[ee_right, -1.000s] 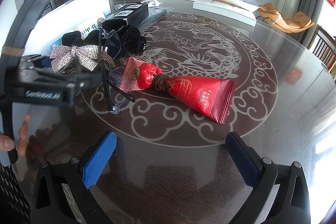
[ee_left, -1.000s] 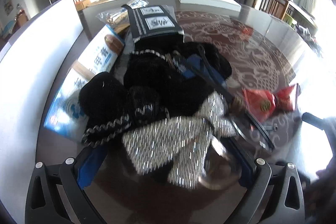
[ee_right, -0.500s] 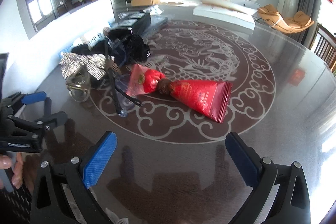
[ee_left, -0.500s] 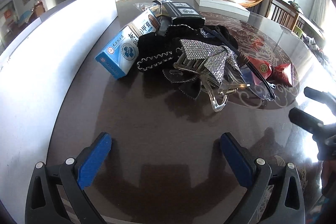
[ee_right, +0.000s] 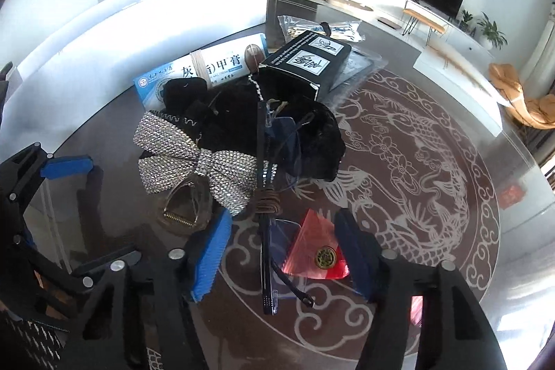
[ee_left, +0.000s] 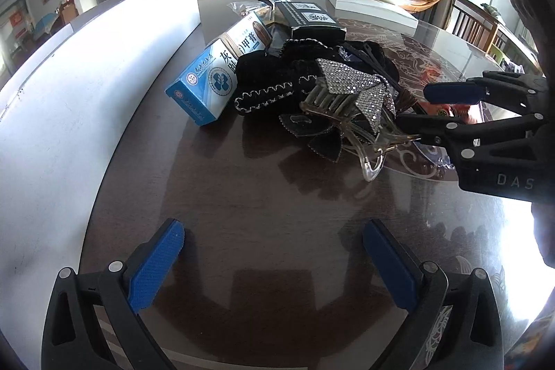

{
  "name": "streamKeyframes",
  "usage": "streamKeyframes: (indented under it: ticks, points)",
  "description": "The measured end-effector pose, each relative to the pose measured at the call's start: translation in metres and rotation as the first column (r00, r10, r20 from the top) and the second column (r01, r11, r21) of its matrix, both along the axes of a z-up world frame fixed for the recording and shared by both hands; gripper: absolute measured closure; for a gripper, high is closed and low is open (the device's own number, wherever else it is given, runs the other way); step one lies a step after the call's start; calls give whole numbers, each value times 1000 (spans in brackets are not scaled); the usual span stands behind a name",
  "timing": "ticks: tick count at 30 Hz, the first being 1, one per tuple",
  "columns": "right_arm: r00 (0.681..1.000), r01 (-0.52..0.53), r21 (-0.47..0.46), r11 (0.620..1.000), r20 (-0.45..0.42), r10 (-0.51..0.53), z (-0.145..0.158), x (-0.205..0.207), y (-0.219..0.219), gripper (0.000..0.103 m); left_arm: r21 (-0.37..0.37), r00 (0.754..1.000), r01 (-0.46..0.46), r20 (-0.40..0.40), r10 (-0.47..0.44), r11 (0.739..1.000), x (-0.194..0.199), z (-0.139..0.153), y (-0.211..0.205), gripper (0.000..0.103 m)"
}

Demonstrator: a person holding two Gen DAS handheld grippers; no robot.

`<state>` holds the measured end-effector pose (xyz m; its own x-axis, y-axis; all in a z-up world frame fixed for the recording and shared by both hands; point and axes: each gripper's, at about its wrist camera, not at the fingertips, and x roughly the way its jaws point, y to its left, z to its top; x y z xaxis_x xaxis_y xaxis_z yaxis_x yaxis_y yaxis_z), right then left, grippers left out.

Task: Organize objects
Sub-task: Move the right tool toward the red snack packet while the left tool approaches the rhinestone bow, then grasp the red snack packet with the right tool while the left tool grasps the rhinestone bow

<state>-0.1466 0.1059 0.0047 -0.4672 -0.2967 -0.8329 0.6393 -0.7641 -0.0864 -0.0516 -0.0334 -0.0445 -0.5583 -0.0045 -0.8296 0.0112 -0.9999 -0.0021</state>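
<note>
Right gripper (ee_right: 281,252) has just been closing, its jaws now half-narrowed around the red packet (ee_right: 314,250) and glasses (ee_right: 267,262) on the counter (ee_right: 451,283), pads not yet touching either. Left gripper (ee_left: 274,266) gapes wide and empty, near the sparkly bow (ee_left: 357,89) pile.

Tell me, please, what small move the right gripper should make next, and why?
Probably finish closing the right gripper on the red packet. Its jaws have just been narrowing, and the packet's clear end with the gold seal and the glasses lie between the fingers, but the pads do not yet press on either. Nudging slightly right first might keep the glasses' arm out of the grip.
</note>
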Motion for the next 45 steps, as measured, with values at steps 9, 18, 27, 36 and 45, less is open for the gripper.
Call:
streamKeyframes:
  ticks: [9, 18, 27, 36, 45]
  points:
    - [996, 40, -75, 996, 87, -34, -4, 50, 21, 77, 70, 999, -40, -8, 41, 997, 1, 3, -14, 0]
    - [975, 195, -197, 961, 147, -167, -7, 101, 73, 75, 68, 999, -46, -4, 46, 997, 0, 2, -13, 0]
    - [970, 242, -238, 941, 93, -226, 2, 102, 91, 20, 57, 999, -44, -1, 44, 997, -1, 1, -11, 0]
    - [970, 242, -214, 946, 76, -231, -7, 105, 99, 20, 15, 999, -38, 8, 38, 999, -1, 0, -7, 0]
    - [959, 279, -195, 940, -2, -285, -1, 106, 131, 17, 271, 993, -110, -11, 117, 956, 6, 10, -46, 0]
